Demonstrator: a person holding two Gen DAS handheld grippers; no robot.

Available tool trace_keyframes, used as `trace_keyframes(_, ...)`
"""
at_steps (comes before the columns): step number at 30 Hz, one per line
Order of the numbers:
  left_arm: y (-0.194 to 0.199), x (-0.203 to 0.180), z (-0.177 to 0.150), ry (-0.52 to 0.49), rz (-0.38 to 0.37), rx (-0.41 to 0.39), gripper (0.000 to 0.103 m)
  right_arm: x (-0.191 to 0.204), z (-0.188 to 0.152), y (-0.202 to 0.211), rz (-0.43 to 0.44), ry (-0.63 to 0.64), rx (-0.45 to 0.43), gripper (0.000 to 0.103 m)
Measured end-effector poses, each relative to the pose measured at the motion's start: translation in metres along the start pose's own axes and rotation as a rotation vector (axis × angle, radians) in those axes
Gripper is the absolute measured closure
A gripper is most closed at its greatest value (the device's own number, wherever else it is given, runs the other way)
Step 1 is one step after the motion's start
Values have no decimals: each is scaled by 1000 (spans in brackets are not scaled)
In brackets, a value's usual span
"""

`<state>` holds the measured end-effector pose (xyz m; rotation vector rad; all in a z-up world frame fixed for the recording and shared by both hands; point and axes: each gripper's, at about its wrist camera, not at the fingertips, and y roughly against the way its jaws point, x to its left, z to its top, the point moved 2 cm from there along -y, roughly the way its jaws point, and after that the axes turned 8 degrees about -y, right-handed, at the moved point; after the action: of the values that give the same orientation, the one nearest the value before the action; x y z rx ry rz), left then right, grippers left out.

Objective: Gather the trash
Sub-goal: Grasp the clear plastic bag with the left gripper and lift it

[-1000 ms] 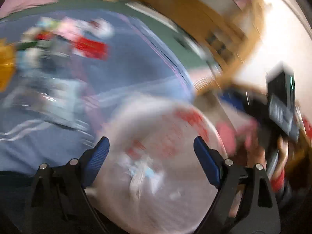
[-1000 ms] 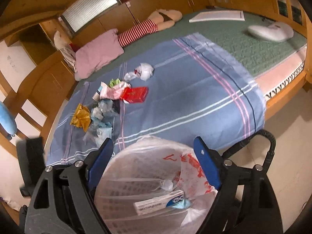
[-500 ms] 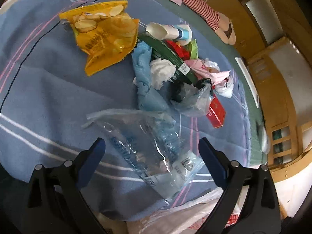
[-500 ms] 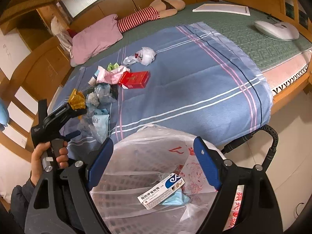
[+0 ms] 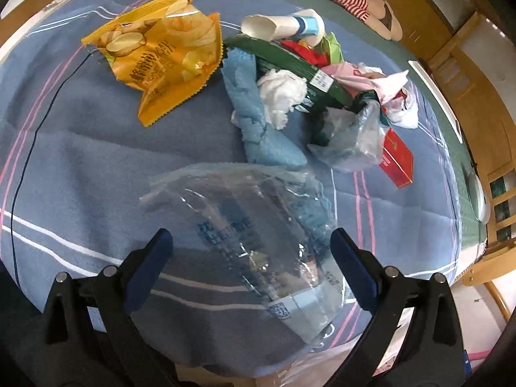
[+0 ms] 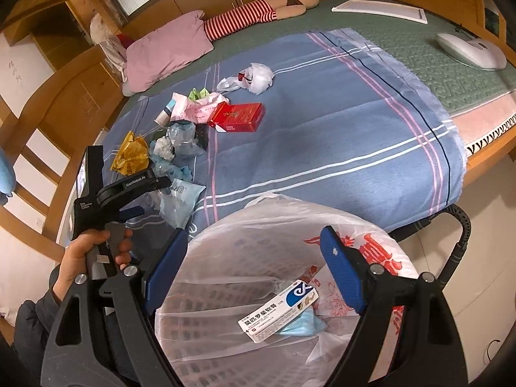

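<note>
Trash lies in a pile on a blue striped blanket [image 5: 80,161]: a clear plastic wrapper [image 5: 258,232], a yellow snack bag [image 5: 161,54], a blue cloth [image 5: 254,122], a white tissue [image 5: 280,93], a paper cup [image 5: 283,27] and a red box [image 5: 396,158]. My left gripper [image 5: 250,254] is open just above the clear wrapper, which lies between its fingers. My right gripper [image 6: 254,264] is open and empty over a white bag-lined trash bin [image 6: 225,258] that holds a white medicine box [image 6: 277,312]. The left gripper also shows in the right wrist view [image 6: 151,183].
The bin stands on the floor at the bed's near edge. A pink pillow [image 6: 167,48], a striped doll [image 6: 258,16], a white board [image 6: 380,9] and a white oval device [image 6: 471,50] lie on the green mattress. Wooden cabinets line the far side.
My left gripper swung from over the bin to the trash pile and has closed in on the clear wrapper. The right gripper stayed over the bin, open.
</note>
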<state>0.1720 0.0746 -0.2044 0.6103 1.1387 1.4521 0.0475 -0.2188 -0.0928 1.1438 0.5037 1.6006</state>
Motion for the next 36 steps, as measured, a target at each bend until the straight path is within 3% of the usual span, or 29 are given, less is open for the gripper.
trace_keyframes(3, 5, 5, -1, 3, 20, -19, 8, 0, -1, -2, 0, -1, 5, 20)
trace_keyframes(8, 5, 6, 0, -15, 26, -18, 25, 2, -2, -4, 1, 4, 12, 20)
trace_keyframes(18, 5, -4, 0, -55, -28, -24, 51, 3, -5, -8, 5, 2, 25, 20)
trace_keyframes(22, 9, -7, 1, -61, -72, -40, 68, 3, -6, -9, 8, -1, 30, 20)
trace_keyframes(25, 16, -7, 2, -60, -96, -79, 78, 2, -6, -11, 9, -3, 31, 20)
trace_keyframes(32, 44, 3, 7, -4, -168, -210, 80, 1, -7, -11, -11, -6, 22, 20)
trace_keyframes(36, 71, 20, 5, 72, -252, -340, 80, 9, 1, 0, -46, 40, -57, 20)
